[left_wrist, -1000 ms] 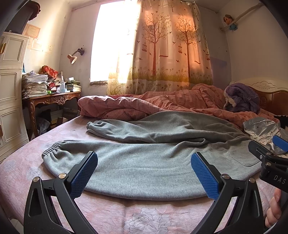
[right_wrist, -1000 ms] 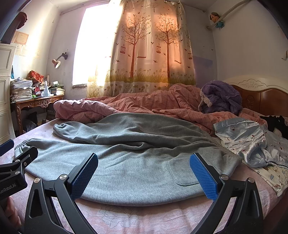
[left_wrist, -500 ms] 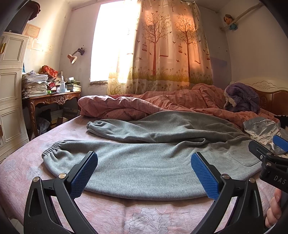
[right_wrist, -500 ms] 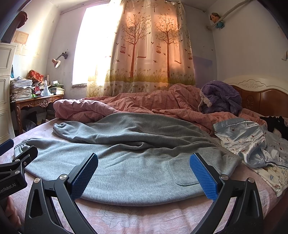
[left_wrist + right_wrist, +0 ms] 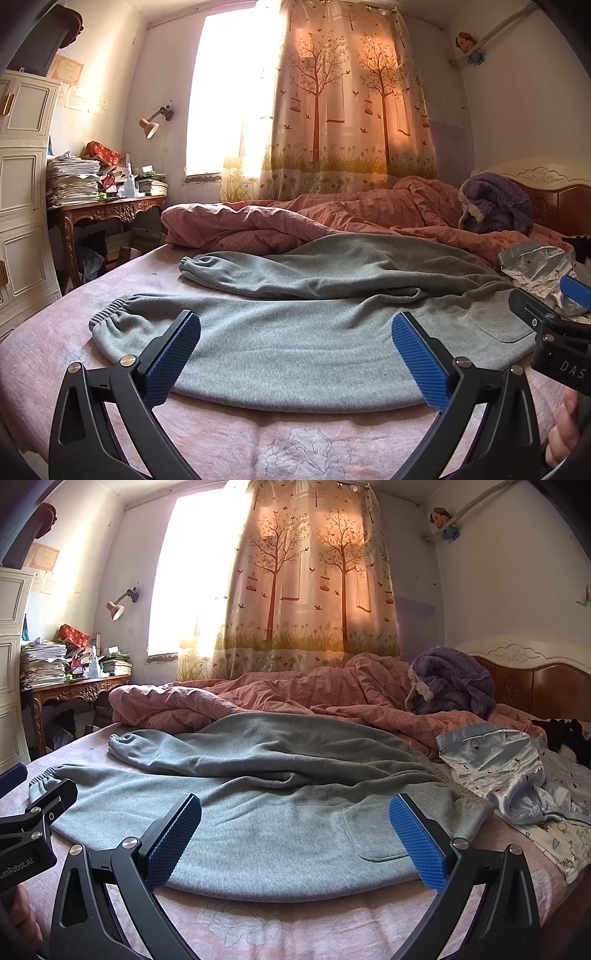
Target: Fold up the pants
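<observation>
Grey sweatpants (image 5: 303,332) lie spread flat across the pink bed, cuffs to the left and waistband to the right; they also show in the right wrist view (image 5: 280,812). The two legs lie side by side, the far one a little rumpled. My left gripper (image 5: 295,354) is open and empty, hovering just short of the near leg. My right gripper (image 5: 295,834) is open and empty, near the seat and the back pocket (image 5: 373,830). Each gripper shows at the edge of the other's view.
A rumpled pink quilt (image 5: 332,221) lies behind the pants. A purple blanket (image 5: 450,679) sits by the headboard. Light blue satin clothes (image 5: 517,771) lie to the right of the waistband. A cluttered desk (image 5: 107,206) and a white cabinet (image 5: 22,221) stand on the left.
</observation>
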Action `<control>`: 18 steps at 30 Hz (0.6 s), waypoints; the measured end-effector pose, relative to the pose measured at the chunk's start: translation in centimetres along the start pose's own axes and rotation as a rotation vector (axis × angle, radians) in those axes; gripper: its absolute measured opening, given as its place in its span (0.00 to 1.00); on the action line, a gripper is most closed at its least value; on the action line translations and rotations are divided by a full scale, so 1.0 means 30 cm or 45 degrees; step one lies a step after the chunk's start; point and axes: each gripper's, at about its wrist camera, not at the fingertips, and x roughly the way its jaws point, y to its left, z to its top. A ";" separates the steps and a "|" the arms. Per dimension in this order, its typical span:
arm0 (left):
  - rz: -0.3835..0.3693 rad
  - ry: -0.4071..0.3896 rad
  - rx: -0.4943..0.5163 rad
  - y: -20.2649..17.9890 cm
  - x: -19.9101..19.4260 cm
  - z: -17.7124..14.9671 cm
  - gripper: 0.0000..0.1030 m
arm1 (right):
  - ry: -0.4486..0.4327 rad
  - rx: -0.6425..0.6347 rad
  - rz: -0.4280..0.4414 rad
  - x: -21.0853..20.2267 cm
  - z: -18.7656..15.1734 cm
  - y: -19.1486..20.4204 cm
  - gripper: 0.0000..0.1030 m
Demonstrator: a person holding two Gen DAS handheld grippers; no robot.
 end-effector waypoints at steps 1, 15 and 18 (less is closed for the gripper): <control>0.001 0.000 0.003 0.002 0.002 0.000 1.00 | -0.004 -0.003 -0.001 0.001 -0.002 0.000 1.00; 0.010 -0.009 0.020 -0.025 -0.020 -0.001 1.00 | 0.000 -0.002 -0.004 -0.007 -0.007 0.001 1.00; 0.017 -0.016 0.024 -0.027 -0.025 0.001 1.00 | -0.008 0.001 -0.005 -0.008 -0.006 -0.001 1.00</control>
